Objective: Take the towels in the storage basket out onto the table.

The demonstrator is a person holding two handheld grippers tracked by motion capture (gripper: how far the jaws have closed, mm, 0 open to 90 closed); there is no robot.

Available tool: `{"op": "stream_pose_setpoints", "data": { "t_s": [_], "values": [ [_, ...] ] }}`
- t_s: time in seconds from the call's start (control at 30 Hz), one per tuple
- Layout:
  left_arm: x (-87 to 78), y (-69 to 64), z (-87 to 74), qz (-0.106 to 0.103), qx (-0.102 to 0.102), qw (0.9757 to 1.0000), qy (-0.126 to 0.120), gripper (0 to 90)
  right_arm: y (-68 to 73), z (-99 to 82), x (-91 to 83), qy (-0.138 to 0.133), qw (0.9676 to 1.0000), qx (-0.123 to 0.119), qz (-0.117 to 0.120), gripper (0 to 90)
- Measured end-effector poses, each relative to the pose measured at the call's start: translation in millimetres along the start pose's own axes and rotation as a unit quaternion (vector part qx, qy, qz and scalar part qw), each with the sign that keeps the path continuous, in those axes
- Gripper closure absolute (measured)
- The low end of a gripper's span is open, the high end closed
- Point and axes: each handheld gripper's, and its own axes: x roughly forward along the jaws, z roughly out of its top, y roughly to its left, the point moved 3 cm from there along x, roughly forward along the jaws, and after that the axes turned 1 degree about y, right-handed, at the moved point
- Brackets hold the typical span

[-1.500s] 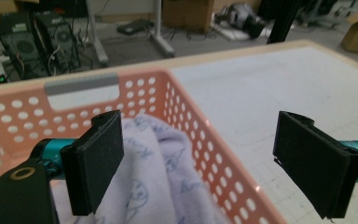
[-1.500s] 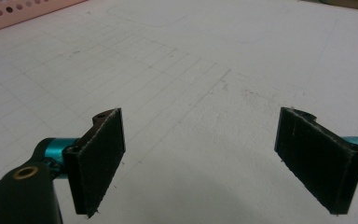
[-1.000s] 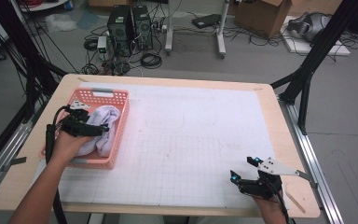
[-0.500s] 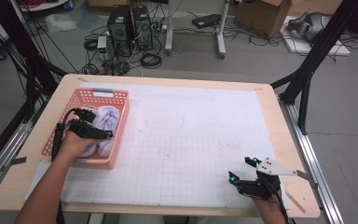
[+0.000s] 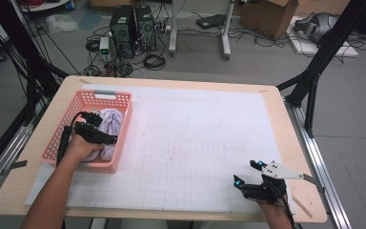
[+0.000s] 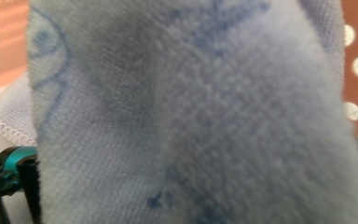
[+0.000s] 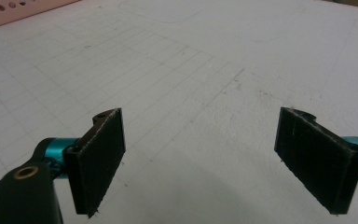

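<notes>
Inside the pink basket (image 5: 71,125), the left gripper (image 5: 106,139) seems clamped on the towel (image 5: 110,123); snagged cloth could drag the basket. Right gripper (image 7: 200,161) fingers gape wide.

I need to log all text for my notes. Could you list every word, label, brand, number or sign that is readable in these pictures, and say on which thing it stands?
No readable text in these pictures.
Light blue towel in the pink basket: dark blue stitched lines, blurred, not readable as letters.
White grid mat: only faint ruled lines, no numbers.
Computer towers on the floor: any labels too small to read.
</notes>
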Motion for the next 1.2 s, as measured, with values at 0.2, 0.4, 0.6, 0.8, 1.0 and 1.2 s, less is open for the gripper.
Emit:
{"op": "stream_pose_setpoints", "data": {
  "t_s": [0.2, 0.4, 0.6, 0.8, 1.0, 1.2],
  "values": [
    [-6.4, 4.4, -1.0, 0.019, 0.012, 0.9998, -0.002, 27.7, 0.3, 0.3, -0.9, 0.0, 1.0, -0.001, 0.001, 15.2],
    [-9.4, 3.6, 0.7, 0.027, 0.017, 0.9995, -0.002, 49.8, -0.1, 1.0, -1.8, -0.002, 1.0, 0.003, 0.0, 15.3],
    [-13.0, 4.4, 1.6, 0.028, 0.007, 0.9995, -0.009, 57.7, -2.4, 0.6, -4.3, -0.004, 0.9999, 0.01, -0.003, 15.4],
    [-23.7, 13.2, 2.6, 0.032, -0.036, 0.9974, -0.054, 62.4, -6.8, 0.3, -8.3, -0.014, 0.9996, 0.02, -0.011, 15.3],
    [-36.5, 21.7, 1.1, 0.012, -0.08, 0.9894, -0.12, 62.5, -8.0, -0.6, -10.5, -0.016, 0.9994, 0.028, -0.013, 15.4],
    [-48.4, 24.8, 2.9, -0.005, -0.095, 0.9765, -0.193, 62.4, -8.2, -0.9, -10.1, -0.015, 0.9994, 0.029, -0.015, 15.4]
  ]
}}
